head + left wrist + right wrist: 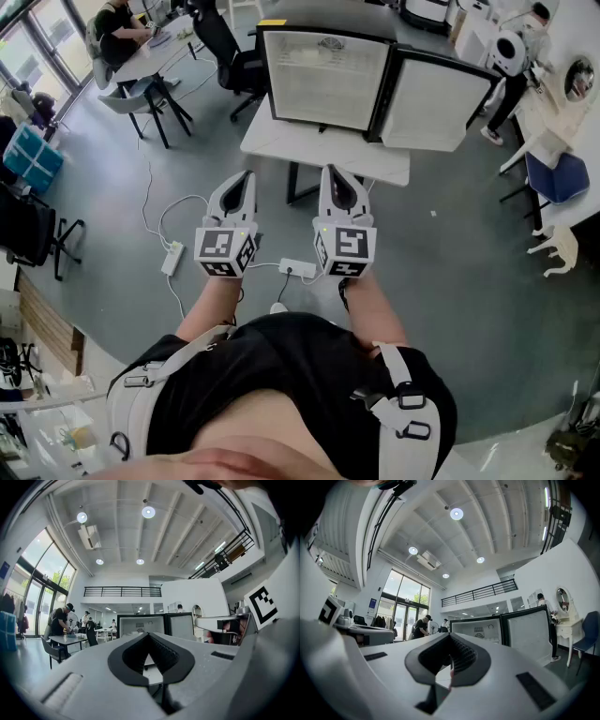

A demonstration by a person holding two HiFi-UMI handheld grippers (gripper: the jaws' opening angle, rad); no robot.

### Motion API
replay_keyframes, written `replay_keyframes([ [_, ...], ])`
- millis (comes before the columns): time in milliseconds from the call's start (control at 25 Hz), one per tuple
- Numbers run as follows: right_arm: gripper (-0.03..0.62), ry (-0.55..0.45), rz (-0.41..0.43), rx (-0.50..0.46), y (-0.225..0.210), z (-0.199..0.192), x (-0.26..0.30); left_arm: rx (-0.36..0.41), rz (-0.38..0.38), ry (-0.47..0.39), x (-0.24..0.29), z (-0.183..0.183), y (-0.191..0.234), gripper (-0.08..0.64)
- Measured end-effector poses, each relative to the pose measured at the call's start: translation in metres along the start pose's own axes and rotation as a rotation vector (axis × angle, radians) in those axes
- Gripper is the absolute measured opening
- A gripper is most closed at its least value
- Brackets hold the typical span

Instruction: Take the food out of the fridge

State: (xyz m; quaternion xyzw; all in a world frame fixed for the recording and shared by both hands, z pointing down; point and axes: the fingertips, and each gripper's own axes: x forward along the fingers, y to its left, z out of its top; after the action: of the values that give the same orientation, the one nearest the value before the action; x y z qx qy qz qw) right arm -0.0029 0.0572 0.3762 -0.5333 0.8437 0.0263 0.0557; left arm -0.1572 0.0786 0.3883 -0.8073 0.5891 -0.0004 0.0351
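Holding left gripper (246, 180) and right gripper (331, 174) side by side in front of the body, over the grey floor (459, 262). Pointing both roughly level at the fridge (325, 80). Pressing each pair of jaws together, tips meeting, gripping nothing. Standing well apart from the white table (281, 148) bearing that fridge. Facing its pale inside, with the door (436, 101) swung open at the right. Failing to make out any food in there: too small to tell.
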Motion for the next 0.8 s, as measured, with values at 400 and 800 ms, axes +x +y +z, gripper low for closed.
replay_keyframes([
  [400, 0.008, -0.024, -0.018, 0.038, 0.0, -0.003, 0.003, -0.03, -0.023, 0.002, 0.009, -0.004, 0.009, 0.002],
  [800, 0.008, -0.003, -0.026, 0.012, 0.023, -0.012, 0.019, -0.031, -0.048, 0.008, 0.013, -0.009, 0.033, 0.002],
])
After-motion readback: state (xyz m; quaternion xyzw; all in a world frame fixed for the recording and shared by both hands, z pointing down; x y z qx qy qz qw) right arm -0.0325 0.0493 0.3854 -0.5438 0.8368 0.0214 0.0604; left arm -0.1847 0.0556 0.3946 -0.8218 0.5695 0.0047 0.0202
